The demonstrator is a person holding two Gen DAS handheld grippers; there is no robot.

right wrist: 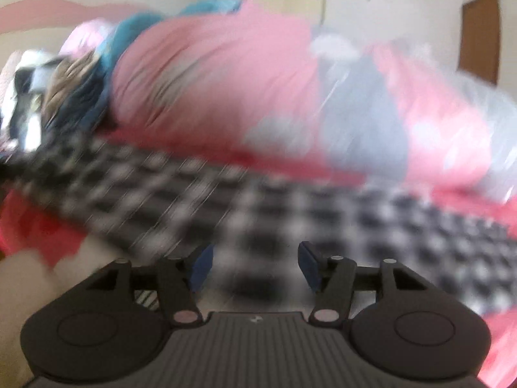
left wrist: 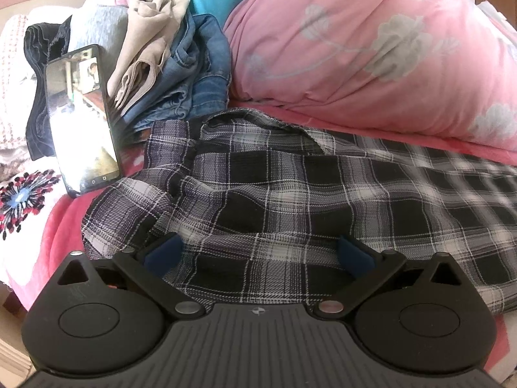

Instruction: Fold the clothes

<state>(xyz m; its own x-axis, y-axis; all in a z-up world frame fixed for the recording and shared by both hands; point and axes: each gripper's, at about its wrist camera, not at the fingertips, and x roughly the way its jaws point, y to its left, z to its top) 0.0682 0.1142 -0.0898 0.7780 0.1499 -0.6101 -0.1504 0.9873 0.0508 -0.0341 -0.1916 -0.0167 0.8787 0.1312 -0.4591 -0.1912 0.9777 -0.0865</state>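
Note:
A black-and-white plaid shirt lies spread across the pink bed, its collar toward the far side. My left gripper hovers over the shirt's near part with its blue pads wide apart and nothing between them, so it is open. In the right wrist view everything is smeared by motion, but the plaid shirt runs across the middle. My right gripper stands over it with a clear gap between its blue pads, open and holding nothing.
A smartphone leans against a pile of clothes: jeans, a beige garment and dark items. A big pink flowered duvet bulks behind the shirt. A brown door shows at the far right.

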